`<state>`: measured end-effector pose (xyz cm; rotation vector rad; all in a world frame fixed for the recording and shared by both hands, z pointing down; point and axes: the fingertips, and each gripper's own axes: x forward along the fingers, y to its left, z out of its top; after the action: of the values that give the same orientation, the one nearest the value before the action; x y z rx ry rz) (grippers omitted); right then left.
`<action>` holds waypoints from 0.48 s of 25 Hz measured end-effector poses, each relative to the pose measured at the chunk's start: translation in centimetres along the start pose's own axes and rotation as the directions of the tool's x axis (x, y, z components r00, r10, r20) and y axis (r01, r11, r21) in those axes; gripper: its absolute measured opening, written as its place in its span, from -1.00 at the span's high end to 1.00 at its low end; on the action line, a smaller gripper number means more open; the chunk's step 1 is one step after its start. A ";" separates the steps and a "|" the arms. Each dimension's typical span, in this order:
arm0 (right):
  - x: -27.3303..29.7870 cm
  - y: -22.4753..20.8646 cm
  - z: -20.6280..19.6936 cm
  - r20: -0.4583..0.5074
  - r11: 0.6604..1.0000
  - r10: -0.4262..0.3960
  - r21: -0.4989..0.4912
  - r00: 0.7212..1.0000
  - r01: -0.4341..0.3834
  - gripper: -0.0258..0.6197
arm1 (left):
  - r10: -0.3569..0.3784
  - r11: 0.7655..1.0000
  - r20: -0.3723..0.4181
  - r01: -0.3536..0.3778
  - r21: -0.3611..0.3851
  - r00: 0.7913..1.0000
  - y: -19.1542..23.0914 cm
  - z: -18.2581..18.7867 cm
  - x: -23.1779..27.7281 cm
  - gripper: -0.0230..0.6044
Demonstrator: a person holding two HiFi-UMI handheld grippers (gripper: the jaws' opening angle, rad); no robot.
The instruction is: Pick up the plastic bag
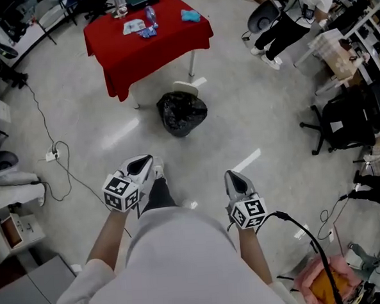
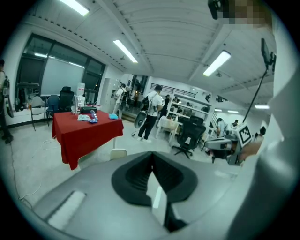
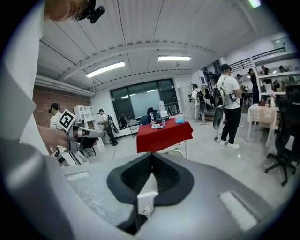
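Your shirt front (image 1: pixel 177 264): closest to the head camera, filling the bottom of its view, with both forearms reaching out past it.

Left hand-held gripper (image 1: pixel 144 164): held out over the bare floor (image 1: pixel 98 115) and tilted a little downward. In its own view (image 2: pixel 151 157) the jaws are clenched, pad against pad, with nothing between them.

Counter (image 1: pixel 171 50): draped in a red cloth, standing ahead and carrying a few small items. It is not part of this job, but it stands just behind the target.

Plastic bag (image 1: pixel 182 113): black and bunched into a rounded heap. It sits on the floor just in front of the counter's near edge, well apart from both tools. Neither gripper view shows it, because each tool's own body covers the floor ahead.

Bag's long axis: none is clear. It reads as a lump, slightly wider than deep, and you cannot make out any knot or neck from here.

Right hand-held gripper (image 1: pixel 233 174): also out over the floor, its jaws clamped together on nothing in its own view (image 3: pixel 151 161).

Deciding relation: the bag lies straight ahead, between the lines of your two tools and up-picture of both. Your left looks slightly nearer. You would need to close the distance and part the jaws before any grasp.
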<state>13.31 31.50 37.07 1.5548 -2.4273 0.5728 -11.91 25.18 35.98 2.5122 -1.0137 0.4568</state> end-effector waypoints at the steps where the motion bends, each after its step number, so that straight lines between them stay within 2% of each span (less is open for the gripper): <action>1: 0.8 -0.3 0.3 -0.003 1.000 -0.006 0.003 1.000 0.006 0.92 | -0.005 1.000 -0.005 0.005 0.004 1.000 0.9 0.5 0.7 0.92; 8: 8.0 -1.8 2.9 -0.037 0.999 -0.042 0.009 0.998 0.042 0.92 | -0.069 0.996 -0.034 0.071 0.061 0.997 7.4 3.9 4.8 0.92; 12: 12.8 -1.9 4.3 -0.055 0.998 -0.057 0.024 0.997 0.058 0.92 | -0.108 0.986 -0.086 0.118 0.118 0.990 11.7 4.9 6.9 0.92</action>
<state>9.77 18.42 38.30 1.5915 -2.3365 0.6291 -14.78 11.06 37.45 2.6207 -0.8319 0.5961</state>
